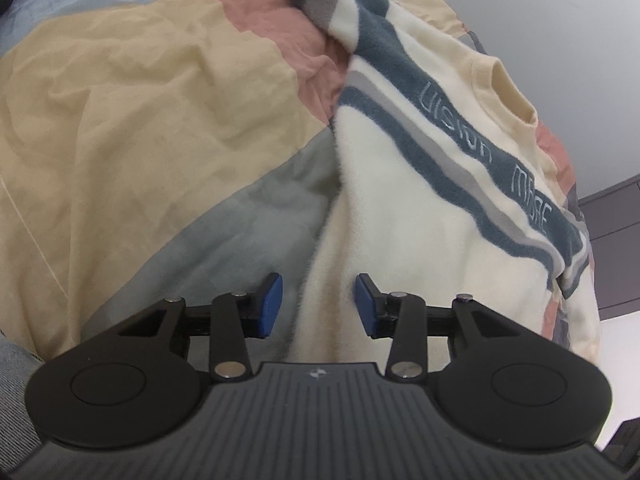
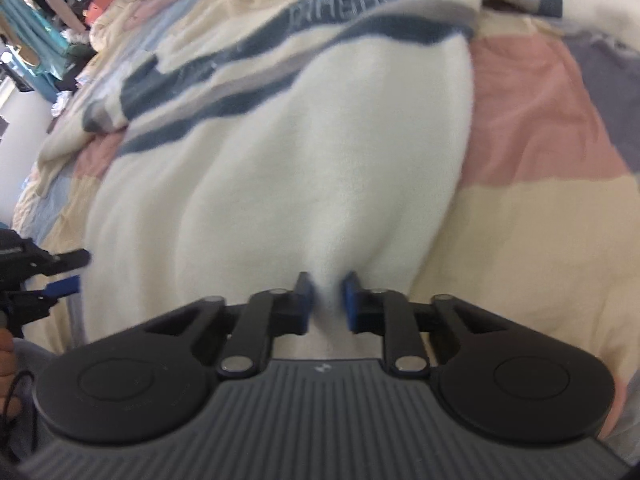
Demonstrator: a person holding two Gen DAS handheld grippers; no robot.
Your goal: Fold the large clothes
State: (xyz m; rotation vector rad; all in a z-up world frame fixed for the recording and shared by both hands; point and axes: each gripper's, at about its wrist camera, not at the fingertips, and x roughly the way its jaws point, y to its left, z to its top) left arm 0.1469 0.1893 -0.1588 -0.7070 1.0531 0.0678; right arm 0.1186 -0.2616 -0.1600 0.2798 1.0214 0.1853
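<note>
Cream fleece sweater w/ navy-grey stripes (image 1: 420, 216) lies flat on patchwork bedspread of tan, pink, grey-blue cotton (image 1: 132, 128). L wrist view: sweater's side edge runs up centre; bare spread to its left. Stitched text on navy stripe reads "vision", then an unclear word. Left gripper (image 1: 319, 306) low at hem, blue pads apart, cloth between, not pinched.

R wrist view: right gripper (image 2: 327, 304) clenched on sweater (image 2: 280, 152) hem, cloth puckered. Bare spread (image 2: 532, 184) at right. Left gripper (image 2: 60, 276) at hem's far corner.

You've got 1 sweater (image 1: 420, 216) on 1 patchwork quilt (image 1: 132, 120), w/ 2 grippers: left gripper (image 1: 318, 306), right gripper (image 2: 326, 300).
</note>
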